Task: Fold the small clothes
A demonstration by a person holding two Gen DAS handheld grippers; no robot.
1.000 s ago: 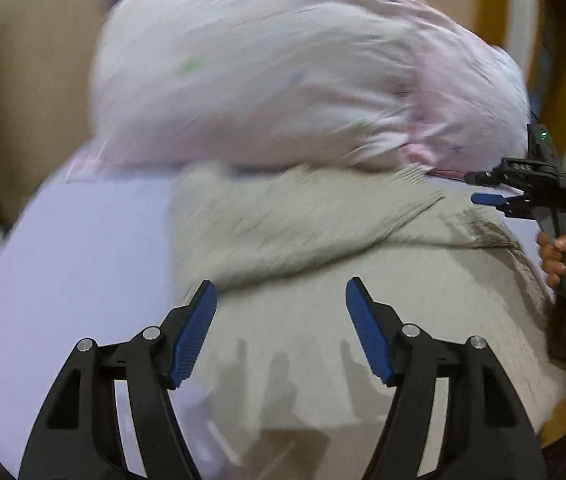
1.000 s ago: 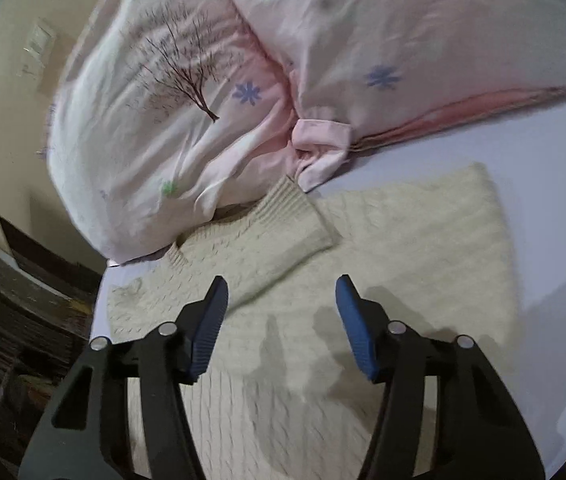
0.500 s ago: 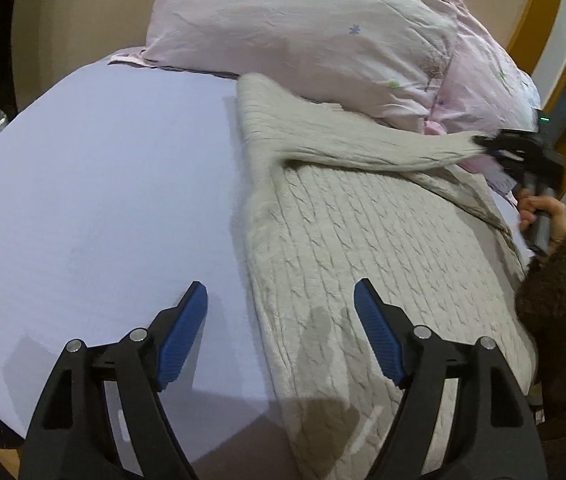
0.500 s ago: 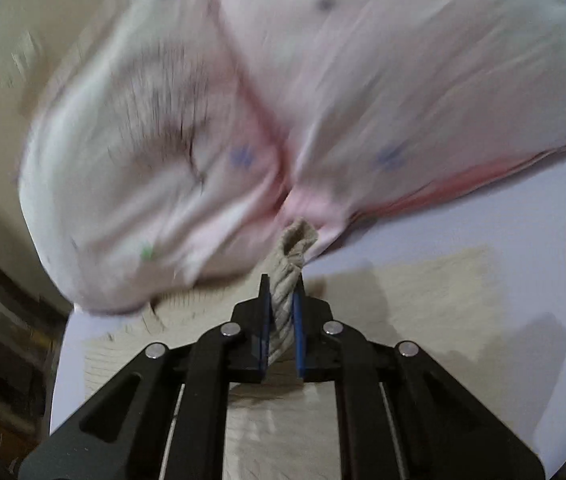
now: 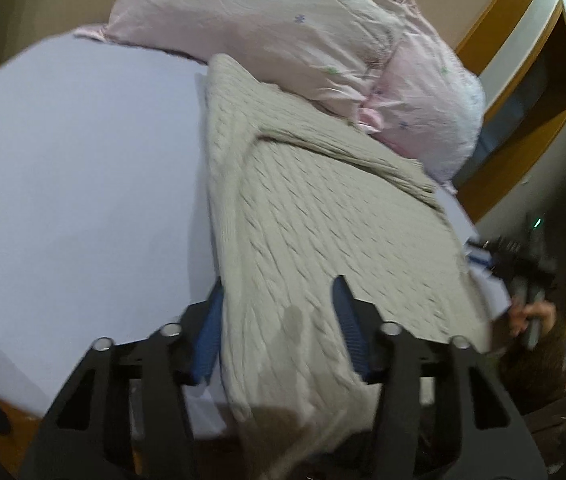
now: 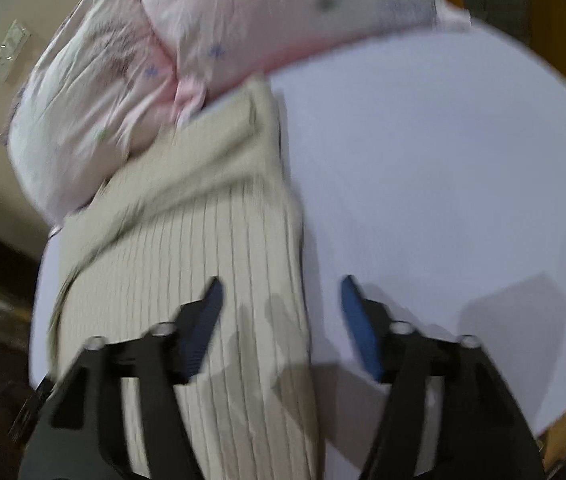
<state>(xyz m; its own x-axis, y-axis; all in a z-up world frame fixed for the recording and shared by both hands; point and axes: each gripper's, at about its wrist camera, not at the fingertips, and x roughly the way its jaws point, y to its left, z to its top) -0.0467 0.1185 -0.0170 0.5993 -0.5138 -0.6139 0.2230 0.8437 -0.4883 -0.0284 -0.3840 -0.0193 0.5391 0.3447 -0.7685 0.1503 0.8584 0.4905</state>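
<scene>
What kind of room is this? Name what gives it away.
Most likely a bedroom. The cream knit sweater lies on a bed with a pale lavender sheet, two pink floral pillows sit at its head, and a wood-framed opening stands behind.

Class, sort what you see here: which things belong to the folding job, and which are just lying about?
Belong to the job:
sweater
left gripper, open
right gripper, open

Just lying about:
pillows
bed sheet
wall switch
</scene>
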